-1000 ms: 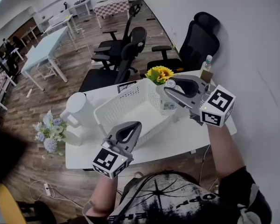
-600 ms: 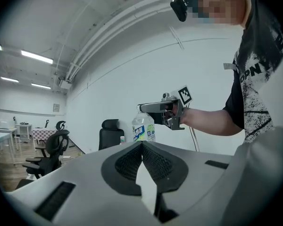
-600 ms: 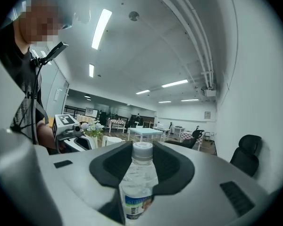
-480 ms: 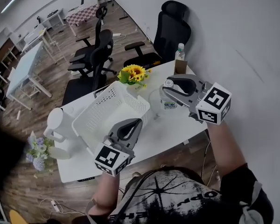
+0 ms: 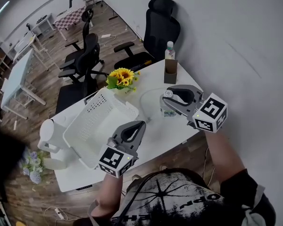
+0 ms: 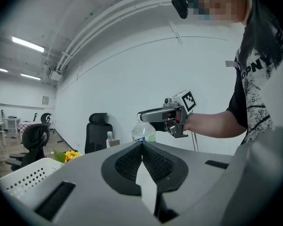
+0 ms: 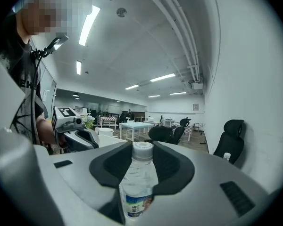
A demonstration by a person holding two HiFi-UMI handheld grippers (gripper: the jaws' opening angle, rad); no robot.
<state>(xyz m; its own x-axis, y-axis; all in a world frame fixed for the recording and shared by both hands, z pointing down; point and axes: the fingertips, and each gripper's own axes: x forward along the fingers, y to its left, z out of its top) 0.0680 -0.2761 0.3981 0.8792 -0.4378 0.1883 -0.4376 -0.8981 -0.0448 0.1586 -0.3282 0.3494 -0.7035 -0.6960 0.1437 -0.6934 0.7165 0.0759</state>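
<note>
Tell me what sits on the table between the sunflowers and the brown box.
Nothing does. The head view shows only bare white table between the sunflowers and the brown box.

Bright ceiling strip lighting; fisheye edges dark, warped.

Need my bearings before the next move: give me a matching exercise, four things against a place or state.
1 water bottle
2 left gripper
3 sunflowers
4 white basket

A jaws together, nothing held
B empty
C in the jaws of the right gripper
D yellow, beyond the basket

Pairs: 1-C, 2-A, 3-D, 4-B
</note>
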